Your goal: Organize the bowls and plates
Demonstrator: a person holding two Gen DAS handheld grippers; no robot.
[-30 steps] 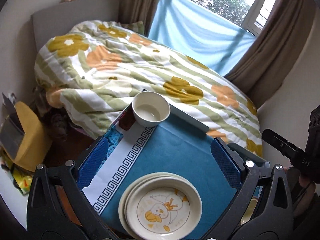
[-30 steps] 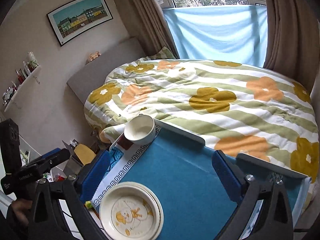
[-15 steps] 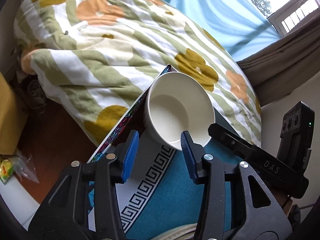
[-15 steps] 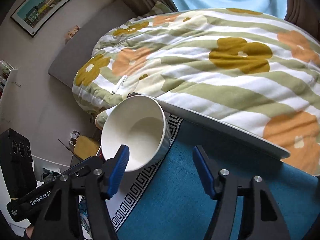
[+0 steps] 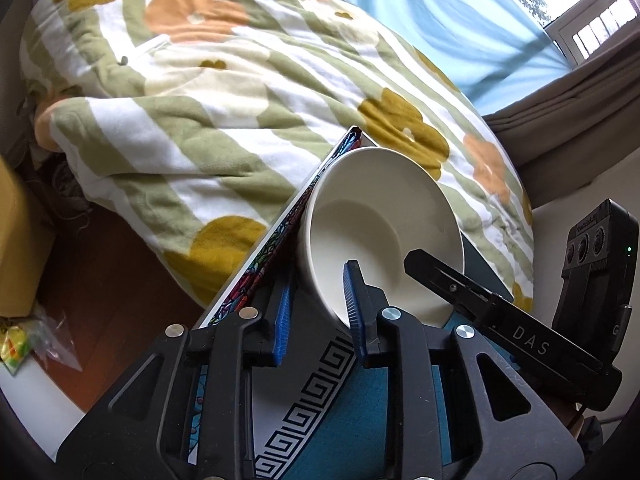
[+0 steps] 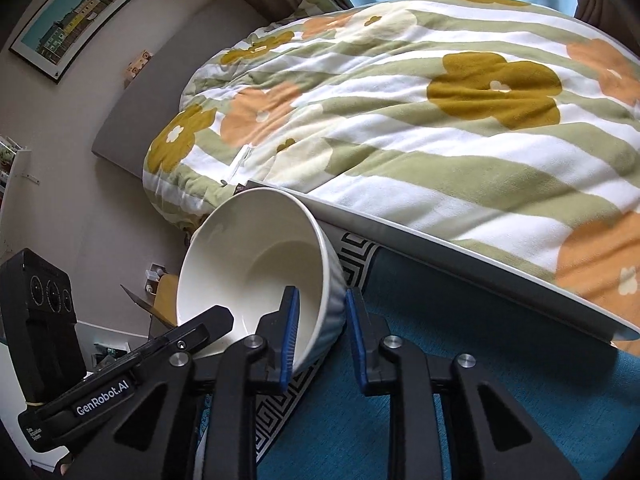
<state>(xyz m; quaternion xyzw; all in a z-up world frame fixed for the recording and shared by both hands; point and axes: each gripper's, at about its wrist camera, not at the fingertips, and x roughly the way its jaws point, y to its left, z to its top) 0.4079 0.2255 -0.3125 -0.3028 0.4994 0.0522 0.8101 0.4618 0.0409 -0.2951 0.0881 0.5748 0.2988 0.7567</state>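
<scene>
A white bowl point(image 5: 372, 216) sits at the far left corner of the blue-covered table point(image 5: 352, 420), tilted toward me. My left gripper point(image 5: 318, 308) is shut on its near left rim, one blue pad inside and one outside. My right gripper point(image 6: 320, 324) is shut on the bowl's point(image 6: 248, 264) right wall in the same way. The right gripper's fingers point(image 5: 500, 320) cross the bowl's right side in the left wrist view. The left gripper's fingers point(image 6: 120, 388) show at lower left in the right wrist view. No plates are in view.
A bed with a striped floral quilt point(image 6: 420, 112) lies just beyond the table's far edge point(image 6: 460, 256). Wooden floor point(image 5: 108, 280) and a yellow box point(image 5: 16, 248) lie to the left. A Greek-key border strip point(image 5: 312, 396) runs along the tablecloth.
Both grippers moved forward to the bowl and closed on its rim from opposite sides. The bowl now tilts toward me. The stacked plates have dropped out of view.
</scene>
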